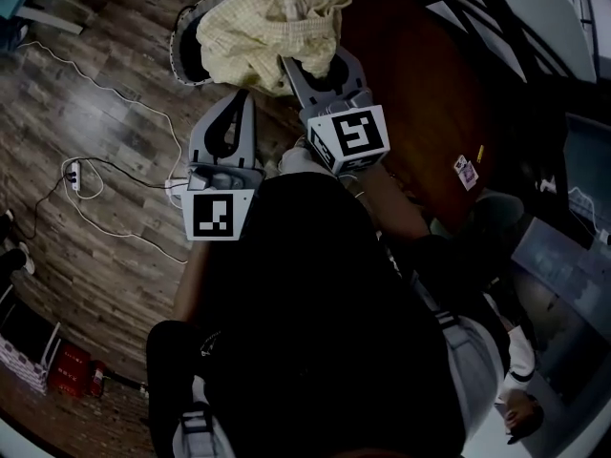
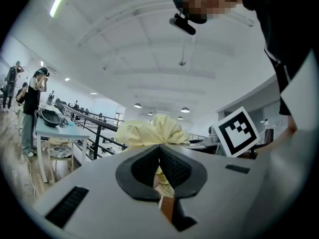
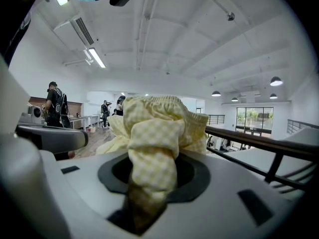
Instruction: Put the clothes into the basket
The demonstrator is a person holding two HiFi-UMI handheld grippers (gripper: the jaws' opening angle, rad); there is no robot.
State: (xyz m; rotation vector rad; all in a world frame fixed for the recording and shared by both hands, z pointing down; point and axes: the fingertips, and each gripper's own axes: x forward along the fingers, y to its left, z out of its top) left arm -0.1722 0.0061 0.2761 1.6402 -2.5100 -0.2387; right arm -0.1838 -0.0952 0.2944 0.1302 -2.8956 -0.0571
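the yellow checked garment (image 1: 265,29) hangs bunched between both tongs, held up over the round basket (image 1: 178,44) on the wood floor (image 1: 86,113) and hiding much of it in the head view; whether any cloth touches the rim yet cannot be told. the right gripper (image 3: 152,158) is closed on a thick wad of the fabric, its jaws kept partly apart by the bulk. the left gripper (image 2: 159,146) is closed nearly tip to tip on a thin fold. the cloth looks light, soft and limp, likely to sag and trail, so two separated holds on gathered folds seem sound, and loose edges could catch the rim. no brand or wording can be read on the garment; the black-and-white squares on the grippers are patterns, not words, and a small tag (image 1: 465,171) on the dark surface is too small to read.
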